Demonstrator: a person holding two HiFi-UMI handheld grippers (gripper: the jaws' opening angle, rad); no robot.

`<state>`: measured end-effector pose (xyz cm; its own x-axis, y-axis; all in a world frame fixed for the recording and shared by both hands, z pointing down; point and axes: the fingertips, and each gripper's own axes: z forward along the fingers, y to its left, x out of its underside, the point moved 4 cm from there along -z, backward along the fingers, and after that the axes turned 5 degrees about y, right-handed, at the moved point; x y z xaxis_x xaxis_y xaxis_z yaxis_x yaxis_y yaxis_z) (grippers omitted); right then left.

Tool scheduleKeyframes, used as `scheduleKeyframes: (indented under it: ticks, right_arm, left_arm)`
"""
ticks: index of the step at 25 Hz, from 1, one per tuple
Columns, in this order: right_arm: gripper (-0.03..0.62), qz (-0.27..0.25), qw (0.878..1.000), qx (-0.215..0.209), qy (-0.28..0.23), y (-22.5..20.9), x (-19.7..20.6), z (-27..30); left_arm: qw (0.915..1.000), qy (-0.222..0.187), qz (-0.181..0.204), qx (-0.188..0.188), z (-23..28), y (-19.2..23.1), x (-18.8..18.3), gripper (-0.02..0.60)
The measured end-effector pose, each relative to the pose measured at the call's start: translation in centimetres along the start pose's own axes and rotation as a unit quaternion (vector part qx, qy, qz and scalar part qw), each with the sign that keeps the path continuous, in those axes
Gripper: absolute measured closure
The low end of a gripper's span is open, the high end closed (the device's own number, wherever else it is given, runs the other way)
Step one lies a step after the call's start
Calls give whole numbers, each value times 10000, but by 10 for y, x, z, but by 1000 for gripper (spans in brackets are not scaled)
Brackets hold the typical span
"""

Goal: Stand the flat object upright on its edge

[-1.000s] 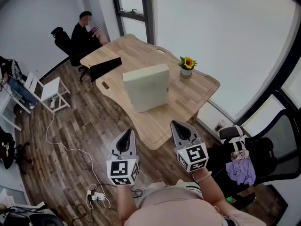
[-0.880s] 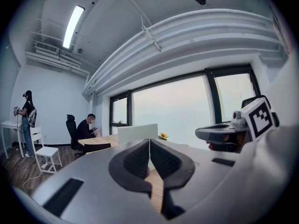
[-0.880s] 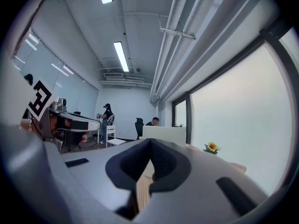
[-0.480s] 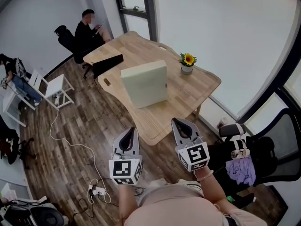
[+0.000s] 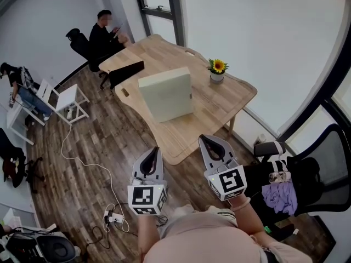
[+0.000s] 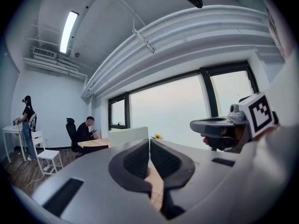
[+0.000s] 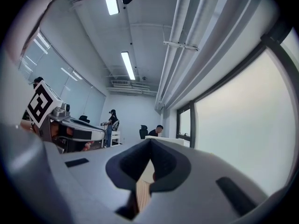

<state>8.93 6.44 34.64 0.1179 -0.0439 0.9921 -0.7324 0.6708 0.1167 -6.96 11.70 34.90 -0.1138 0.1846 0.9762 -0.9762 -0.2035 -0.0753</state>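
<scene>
A pale, flat box [image 5: 165, 93] stands upright on its edge in the middle of the wooden table [image 5: 219, 106]. Both grippers hang over the floor near my body, well short of the table. My left gripper [image 5: 154, 152] is shut with nothing in it, and so is my right gripper [image 5: 204, 140]. In the left gripper view the closed jaws [image 6: 149, 146] point toward the box [image 6: 128, 135], with the right gripper [image 6: 224, 127] beside them. The right gripper view shows its shut jaws [image 7: 150, 143] below the box top [image 7: 168, 140].
A potted sunflower [image 5: 217, 70] and a black flat item [image 5: 126, 73] share the table. A person [image 5: 104, 34] sits at its far end. An office chair with purple cloth [image 5: 281, 196] is at right. A power strip and cable [image 5: 112, 219] lie on the floor.
The table and box have drifted slightly up and left in the head view, with more floor showing before the grippers. Both grippers stay shut and side by side.
</scene>
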Motion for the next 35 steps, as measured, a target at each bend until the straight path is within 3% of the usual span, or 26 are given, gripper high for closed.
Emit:
scheduleKeyframes:
  ticks: [24,35]
  right_arm:
    - [594,228,9997,1,90,-31,17,-34]
    - [594,369,9992,19,132,-33,24,-26]
  left_arm:
    - [9998,153,95,124,2,-54,-10,568]
    - [9998,156,-13,142,-2,-50,-5,568]
